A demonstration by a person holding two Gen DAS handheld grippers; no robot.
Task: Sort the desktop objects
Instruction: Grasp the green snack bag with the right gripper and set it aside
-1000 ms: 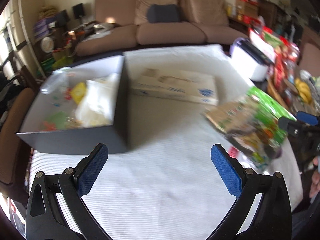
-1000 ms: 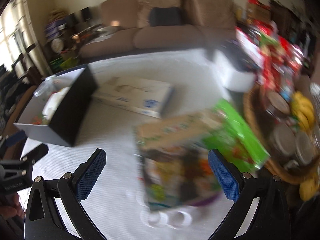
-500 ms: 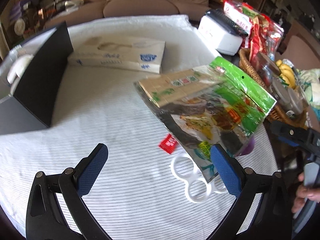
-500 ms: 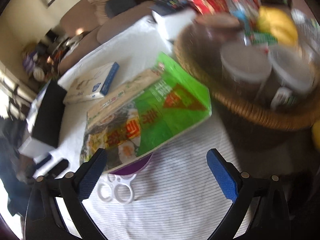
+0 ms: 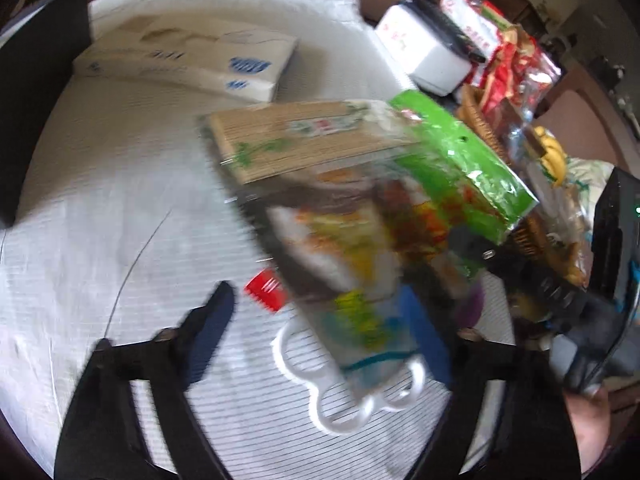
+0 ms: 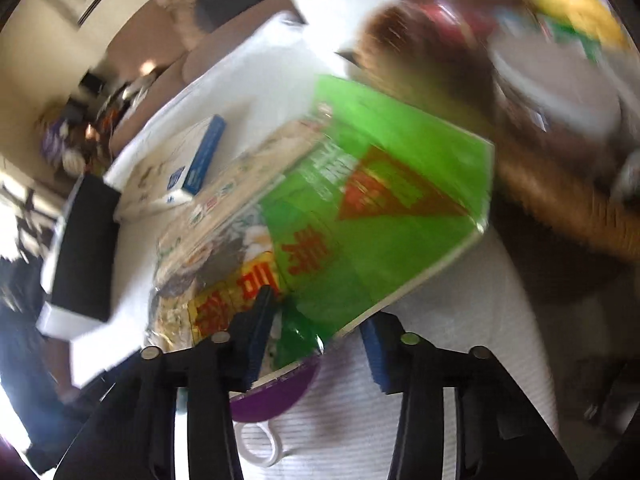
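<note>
A large green and clear food packet [image 5: 360, 200] with a bamboo mat inside lies tilted on the white striped cloth, resting on a purple bowl [image 6: 276, 396] and a white three-ring plastic piece [image 5: 360, 396]. My left gripper [image 5: 320, 332] is open, its jaws on either side of the packet's near end. My right gripper [image 6: 316, 344] is open and narrower, its jaws around the packet's near edge [image 6: 360, 216] above the bowl. A small red sachet [image 5: 266, 290] lies beside the packet. The frames are blurred.
A white and blue tissue box [image 5: 192, 56] lies further back. A black storage box [image 6: 86, 248] stands at the left. A wicker basket [image 6: 560, 200] with jars and bananas stands at the right, with a white appliance [image 5: 428, 48] behind it.
Both grippers have moved in on the green packet. The right jaws have narrowed around its edge. The left gripper has swung right, away from the black box.
</note>
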